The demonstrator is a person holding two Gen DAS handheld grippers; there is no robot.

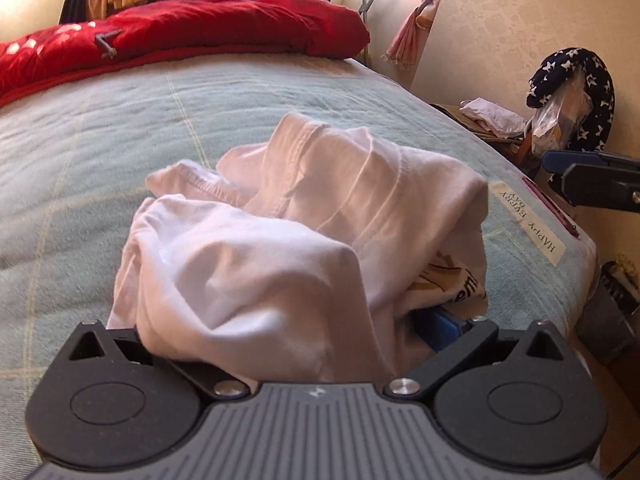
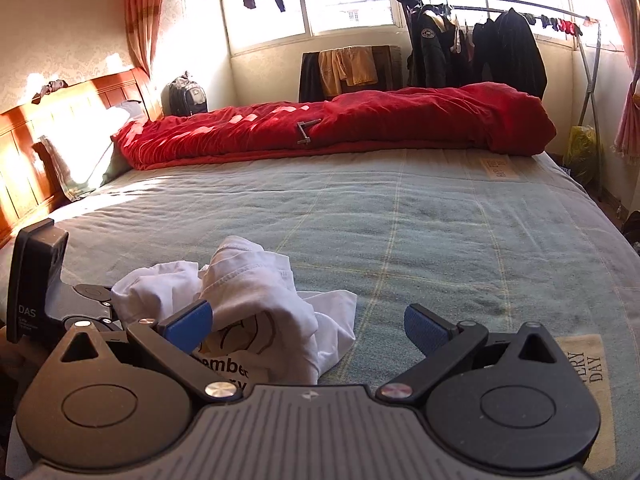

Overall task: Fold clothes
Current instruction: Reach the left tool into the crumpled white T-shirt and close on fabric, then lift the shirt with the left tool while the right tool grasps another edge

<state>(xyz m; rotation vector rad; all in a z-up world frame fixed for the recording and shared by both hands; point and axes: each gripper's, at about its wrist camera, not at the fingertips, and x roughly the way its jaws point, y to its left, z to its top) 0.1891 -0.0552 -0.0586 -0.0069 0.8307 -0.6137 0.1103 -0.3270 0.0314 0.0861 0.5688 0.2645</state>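
Note:
A crumpled white T-shirt (image 1: 320, 200) with a printed front lies bunched on the pale blue-green bedsheet (image 1: 100, 140). In the left wrist view it drapes over my left gripper (image 1: 288, 320). The linkage there is spread wide and one blue pad (image 1: 440, 330) peeks out under the cloth. In the right wrist view the shirt (image 2: 256, 280) sits just ahead and left of my right gripper (image 2: 308, 320), which is open, its left pad (image 2: 188, 326) touching the fabric. My left gripper (image 2: 96, 300) shows behind the heap on the left. My right gripper's dark body (image 1: 588, 180) sits at the bed's right edge.
A rolled red quilt (image 2: 360, 124) lies across the far side of the bed. A wooden headboard (image 2: 60, 120) and a pillow (image 2: 88, 148) are at the left. A clothes rack (image 2: 500, 40) stands by the window. Clutter with a star-patterned cloth (image 1: 572, 92) sits past the bed's edge.

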